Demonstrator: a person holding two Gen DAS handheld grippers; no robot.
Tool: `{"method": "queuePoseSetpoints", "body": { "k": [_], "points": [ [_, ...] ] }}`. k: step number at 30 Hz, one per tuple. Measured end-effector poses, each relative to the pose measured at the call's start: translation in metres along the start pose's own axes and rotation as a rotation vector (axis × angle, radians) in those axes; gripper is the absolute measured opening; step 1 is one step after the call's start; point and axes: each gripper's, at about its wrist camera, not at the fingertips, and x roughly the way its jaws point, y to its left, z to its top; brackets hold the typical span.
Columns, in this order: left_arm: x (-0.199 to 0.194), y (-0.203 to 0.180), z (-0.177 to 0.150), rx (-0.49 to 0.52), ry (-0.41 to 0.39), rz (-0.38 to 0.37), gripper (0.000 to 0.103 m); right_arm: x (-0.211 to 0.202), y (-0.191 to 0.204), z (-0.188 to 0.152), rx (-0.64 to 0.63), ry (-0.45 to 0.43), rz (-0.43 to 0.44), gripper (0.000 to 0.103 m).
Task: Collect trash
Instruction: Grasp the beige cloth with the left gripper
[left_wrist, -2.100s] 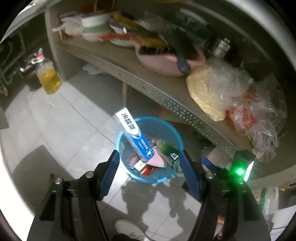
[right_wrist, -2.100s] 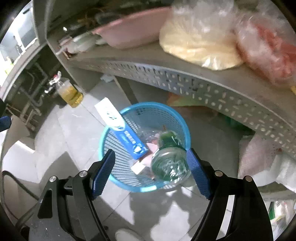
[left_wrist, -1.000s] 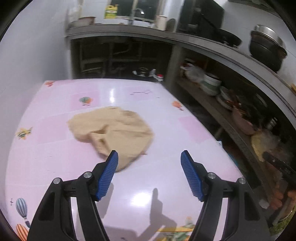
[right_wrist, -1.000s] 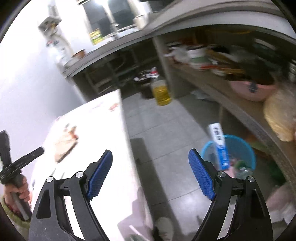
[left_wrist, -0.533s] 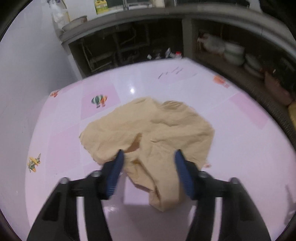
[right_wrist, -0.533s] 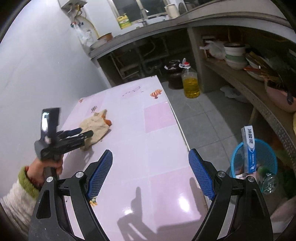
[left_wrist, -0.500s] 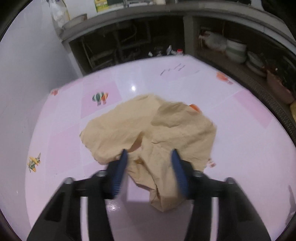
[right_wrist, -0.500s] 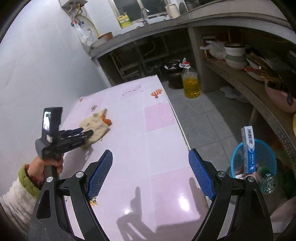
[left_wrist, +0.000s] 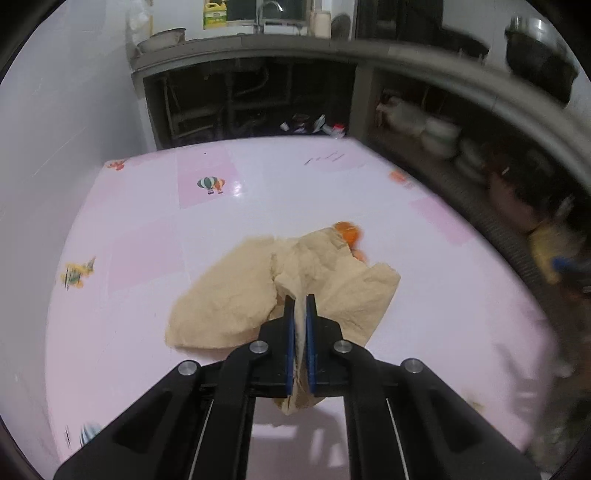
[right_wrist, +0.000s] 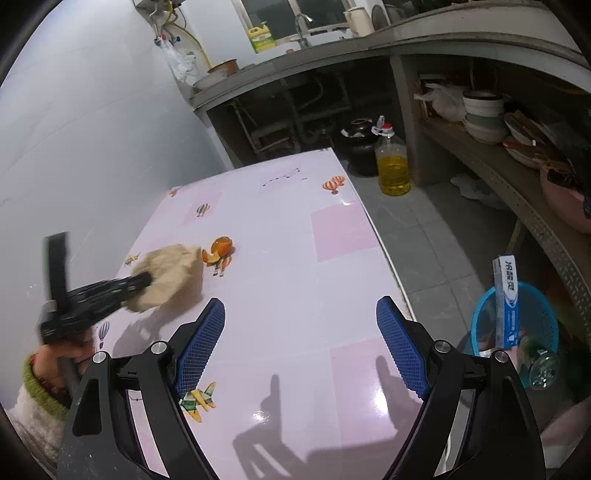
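A crumpled brown paper (left_wrist: 229, 295) lies on the pink table (left_wrist: 147, 221), with a fold of it pinched between the blue pads of my left gripper (left_wrist: 300, 299), which is shut on it. Orange peel (left_wrist: 347, 234) shows at the paper's far edge. In the right wrist view the left gripper (right_wrist: 146, 280) grips the paper (right_wrist: 173, 267), held by a hand in a green-cuffed sleeve, and the orange peel (right_wrist: 219, 249) lies just beside it. My right gripper (right_wrist: 300, 305) hangs open over the bare near part of the table, holding nothing.
A blue basket (right_wrist: 546, 314) on the floor right of the table holds a blue-and-white toothpaste box (right_wrist: 508, 299) and a glass bottle (right_wrist: 537, 365). A bottle of yellow oil (right_wrist: 393, 166) stands beyond the table. Cluttered shelves run along the right.
My left gripper's jaws have come together on a fold of the brown paper and drawn it up, uncovering the orange peel. The right gripper has swung from the floor toward the table.
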Motion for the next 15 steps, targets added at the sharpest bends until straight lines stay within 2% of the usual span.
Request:
{"method": "queuePoseSetpoints", "body": {
  "k": [2,5,7,9,10,11,13,15],
  "points": [
    [-0.024,0.000,-0.005,-0.047,0.003,-0.099,0.005,-0.001,0.000,-0.001,0.009,0.001,0.006,0.080],
    [-0.054,0.005,-0.018,-0.164,0.050,-0.332,0.005,-0.002,-0.001,-0.001,0.031,0.008,0.032,0.080],
    [-0.063,0.011,-0.031,-0.268,0.102,-0.486,0.005,-0.002,0.002,0.000,0.041,0.010,0.058,0.080],
    [-0.063,0.015,-0.047,-0.369,0.142,-0.607,0.005,-0.001,0.008,-0.001,0.040,0.014,0.083,0.080],
    [-0.059,0.018,-0.052,-0.399,0.157,-0.627,0.005,0.000,0.011,-0.002,0.037,0.019,0.095,0.080],
    [-0.053,0.020,-0.059,-0.416,0.168,-0.604,0.005,0.001,0.015,-0.002,0.033,0.023,0.108,0.077],
    [-0.037,0.025,-0.070,-0.434,0.192,-0.519,0.005,0.004,0.023,-0.004,0.026,0.038,0.142,0.073],
    [-0.020,0.029,-0.079,-0.454,0.208,-0.464,0.004,0.008,0.035,-0.006,0.010,0.056,0.168,0.067]
  ]
}}
